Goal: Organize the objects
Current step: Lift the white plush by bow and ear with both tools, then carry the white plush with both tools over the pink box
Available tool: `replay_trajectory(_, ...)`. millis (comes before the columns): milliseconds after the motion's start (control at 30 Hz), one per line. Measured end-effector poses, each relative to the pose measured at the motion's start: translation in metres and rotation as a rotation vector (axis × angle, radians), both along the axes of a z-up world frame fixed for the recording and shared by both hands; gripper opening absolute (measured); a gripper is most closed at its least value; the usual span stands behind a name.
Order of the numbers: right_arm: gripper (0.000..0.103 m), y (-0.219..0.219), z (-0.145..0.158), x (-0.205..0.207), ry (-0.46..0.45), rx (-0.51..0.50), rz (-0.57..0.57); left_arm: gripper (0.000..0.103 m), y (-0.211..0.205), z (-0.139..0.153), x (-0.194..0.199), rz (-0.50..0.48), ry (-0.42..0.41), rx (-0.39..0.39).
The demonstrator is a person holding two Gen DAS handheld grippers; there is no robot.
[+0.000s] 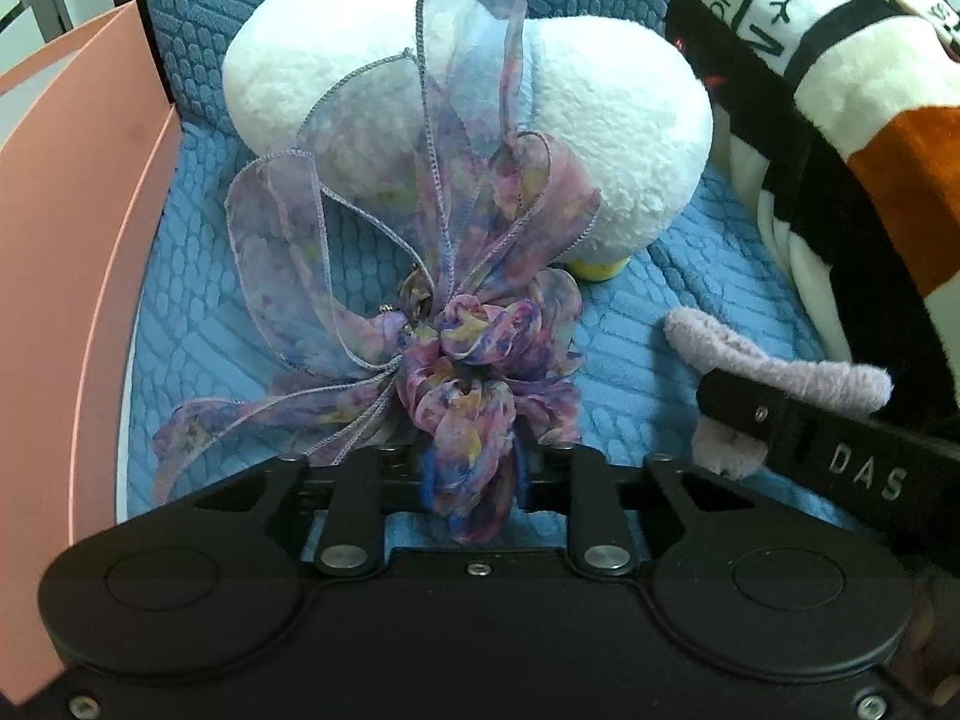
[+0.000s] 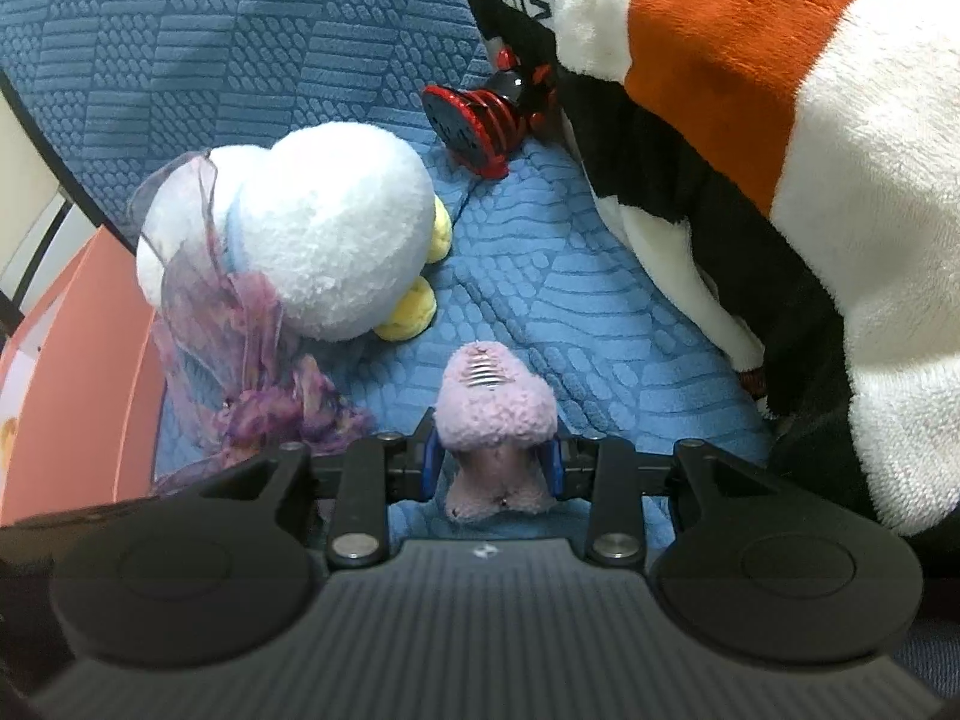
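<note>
A sheer purple floral ribbon bow lies on the blue cushion, and my left gripper is shut on its bunched fabric knot. The bow's loops fan out in front of a white plush toy. My right gripper is shut on a fuzzy pink hair claw whose metal spring shows on top. In the left wrist view that right gripper reaches in from the right with the pink claw in it. The bow sits left of it, against the white plush.
A pink box wall stands along the left edge of the seat. A thick fleece with white, black and orange stripes is heaped on the right. A red and black spring-like object lies at the back by the fleece.
</note>
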State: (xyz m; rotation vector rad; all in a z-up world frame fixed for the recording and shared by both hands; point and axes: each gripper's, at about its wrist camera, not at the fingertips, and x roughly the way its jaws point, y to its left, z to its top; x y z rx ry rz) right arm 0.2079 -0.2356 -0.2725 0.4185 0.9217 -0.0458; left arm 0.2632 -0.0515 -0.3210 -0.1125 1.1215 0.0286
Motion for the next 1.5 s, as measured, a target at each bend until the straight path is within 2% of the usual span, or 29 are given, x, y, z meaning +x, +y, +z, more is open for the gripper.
replay_trajectory(100, 0.036, 0.002, 0.001, -0.001, -0.006, -0.006, 0.009, 0.014, 0.003, 0.005, -0.002, -0.004, -0.014, -0.006)
replay_trajectory(467, 0.036, 0.019, 0.022, -0.025, -0.042, -0.065, 0.079, 0.013, 0.038, 0.051, -0.04, 0.074, -0.099, -0.149)
replay_trajectory(600, 0.036, 0.025, 0.034, -0.037, -0.062, -0.05, 0.098, 0.013, 0.045, 0.063, -0.057, 0.106, -0.111, -0.152)
replay_trajectory(933, 0.036, 0.04, 0.072, -0.069, -0.038, -0.06, 0.164, 0.013, 0.065, 0.106, -0.099, 0.189, -0.131, -0.238)
replay_trajectory(1233, 0.036, 0.047, 0.111, -0.086, -0.041, -0.08, 0.186, 0.013, 0.073, 0.139, -0.127, 0.185, -0.119, -0.248)
replay_trajectory(1500, 0.036, 0.059, 0.127, -0.095, -0.024, -0.068, 0.199, 0.014, 0.077, 0.167, -0.138, 0.14, -0.132, -0.231)
